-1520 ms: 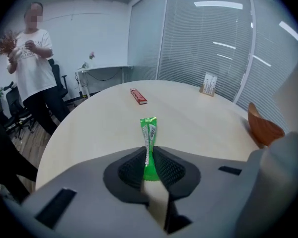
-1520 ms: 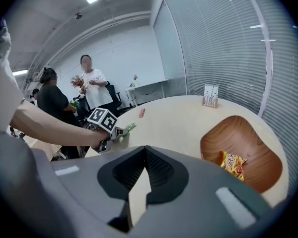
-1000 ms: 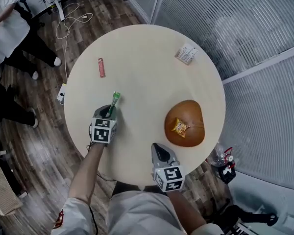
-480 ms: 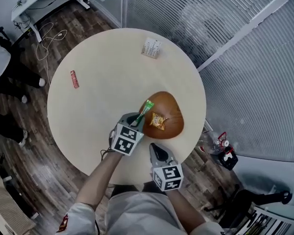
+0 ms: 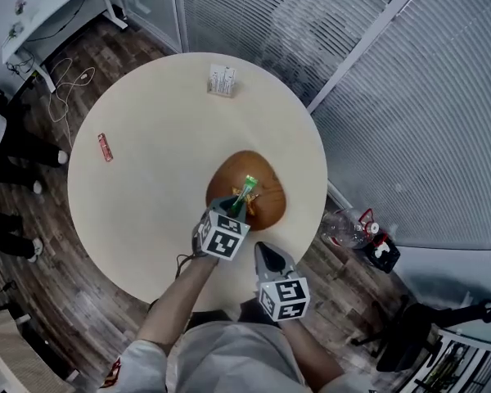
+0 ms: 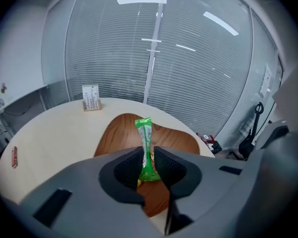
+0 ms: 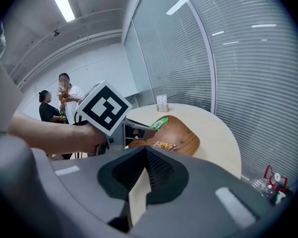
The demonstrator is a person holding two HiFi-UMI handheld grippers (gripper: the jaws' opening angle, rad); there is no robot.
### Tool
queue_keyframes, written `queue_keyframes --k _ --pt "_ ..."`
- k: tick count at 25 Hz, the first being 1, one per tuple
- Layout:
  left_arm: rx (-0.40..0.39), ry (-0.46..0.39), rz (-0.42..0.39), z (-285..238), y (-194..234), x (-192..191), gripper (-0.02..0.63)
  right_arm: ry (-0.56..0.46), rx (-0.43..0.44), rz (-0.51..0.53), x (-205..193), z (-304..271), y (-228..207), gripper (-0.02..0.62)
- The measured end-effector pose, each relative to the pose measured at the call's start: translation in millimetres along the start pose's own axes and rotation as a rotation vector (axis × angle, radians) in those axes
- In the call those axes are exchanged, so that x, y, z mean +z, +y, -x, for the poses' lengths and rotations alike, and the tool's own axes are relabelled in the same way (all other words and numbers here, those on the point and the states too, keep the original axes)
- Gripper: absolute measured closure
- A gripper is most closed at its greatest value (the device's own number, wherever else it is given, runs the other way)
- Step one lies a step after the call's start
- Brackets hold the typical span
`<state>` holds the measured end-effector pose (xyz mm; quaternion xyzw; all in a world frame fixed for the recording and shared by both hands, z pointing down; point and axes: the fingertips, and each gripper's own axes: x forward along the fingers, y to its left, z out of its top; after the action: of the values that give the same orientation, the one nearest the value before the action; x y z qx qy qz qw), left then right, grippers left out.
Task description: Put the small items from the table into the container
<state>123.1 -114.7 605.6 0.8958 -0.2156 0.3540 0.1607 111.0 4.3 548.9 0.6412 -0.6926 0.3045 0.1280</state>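
Two claws are working at the near side of the round surface point(image 5: 147, 195) in the head view. The left claw point(image 5: 236, 209) is pinching a green packet point(image 5: 247, 188) and holding it over the wooden bowl point(image 5: 221, 174). The right claw point(image 5: 268, 256) is hovering just beside it, at the edge of the surface. A red stick point(image 5: 105, 147) is lying well apart to the left, and a white card stand point(image 5: 222, 81) is sitting near the far rim.

From the left gripper view, the jaws are pressing on the packet's lower part, and the packet is standing upright with its top end above the bowl.

From the right gripper view, the right claw's jaws are resting pressed together with nothing between them. Ahead, a hand point(image 7: 74, 135) is gripping the left claw, the packet is jutting over the bowl, and a yellow snack packet point(image 7: 165, 146) is lying inside it. Two people point(image 7: 64, 95) are standing in the background.
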Motion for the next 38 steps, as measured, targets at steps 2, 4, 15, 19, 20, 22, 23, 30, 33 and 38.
queue_keyframes --k 2,4,15,19,20,22,23,30,33,38 --pt "0.0 -0.003 0.005 -2 -1 -1 0.512 -0.001 -0.004 -0.005 1 1 -5 0.594" --pt "0.007 -0.025 0.015 0 0 2 0.487 -0.003 -0.004 -0.009 2 1 -9 0.594" --pt "0.225 -0.258 0.229 94 76 6 0.58 0.012 0.074 0.04 17 -23 19 0.594" --pt "0.294 -0.269 0.284 140 107 -26 0.594 0.021 0.134 0.084 24 -34 61 0.594" --pt "0.311 -0.266 0.3 150 113 -36 0.597 0.023 0.149 0.096 26 -37 72 0.594" --pt "0.34 -0.267 0.333 166 125 -54 0.603 0.028 0.18 0.119 27 -45 90 0.594" --pt "0.356 -0.27 0.349 171 130 -64 0.603 0.03 0.197 0.13 27 -51 98 0.594" --pt "0.429 -0.269 0.431 195 151 -111 0.604 0.048 0.282 0.178 19 -73 138 0.594" --pt "0.446 -0.279 0.453 205 163 -124 0.604 0.056 0.302 0.192 15 -80 155 0.594" --pt "0.478 -0.28 0.427 216 210 -138 0.604 0.081 0.308 0.226 14 -90 179 0.594"
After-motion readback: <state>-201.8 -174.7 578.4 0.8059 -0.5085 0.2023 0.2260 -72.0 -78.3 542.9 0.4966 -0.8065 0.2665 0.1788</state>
